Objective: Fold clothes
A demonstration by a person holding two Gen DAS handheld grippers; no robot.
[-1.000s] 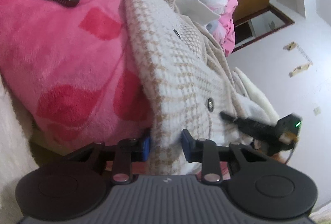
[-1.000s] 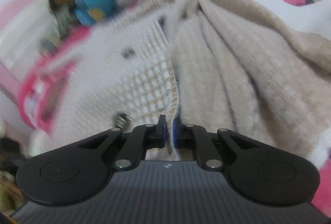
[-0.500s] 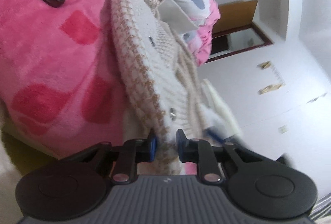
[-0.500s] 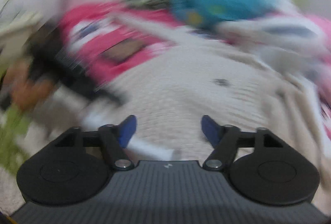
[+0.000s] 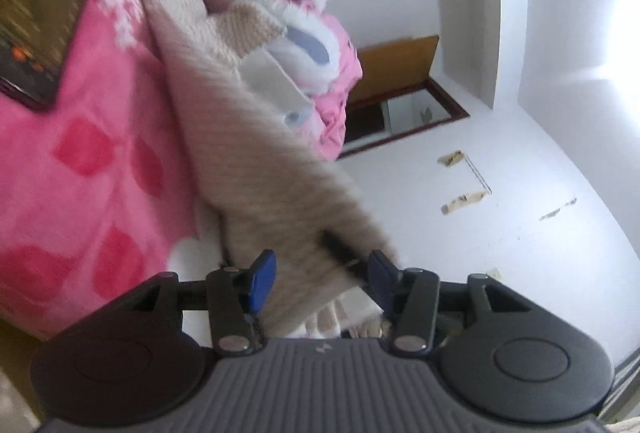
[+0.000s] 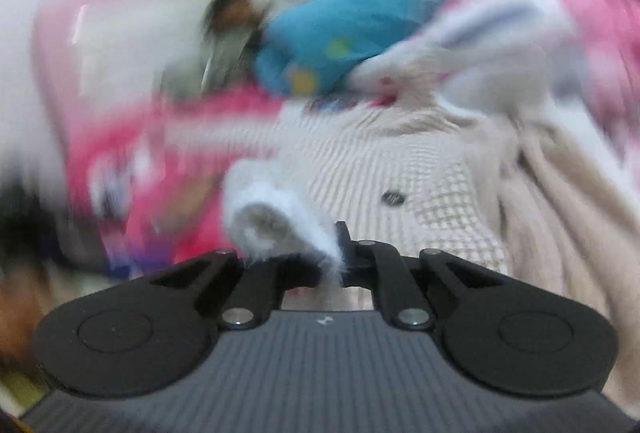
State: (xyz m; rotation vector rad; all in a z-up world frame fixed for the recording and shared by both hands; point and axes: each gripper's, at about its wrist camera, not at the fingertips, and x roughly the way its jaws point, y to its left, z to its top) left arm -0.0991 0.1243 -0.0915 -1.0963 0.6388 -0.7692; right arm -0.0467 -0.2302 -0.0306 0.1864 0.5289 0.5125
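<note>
Left gripper [image 5: 318,275]: dark grey ribbed body at bottom of the view, small pale logo mark at its top edge, two round black discs either side. Black linkage arms, silver rivet on each. Blue pads on fingers [image 5: 262,271], right one darker. Right gripper [image 6: 334,253]: same grey ribbed body, same logo mark, two black discs with faint inner rings, black linkage arms, silver rivets. Fingertips black, pad colour not visible. Heavy blur.
</note>
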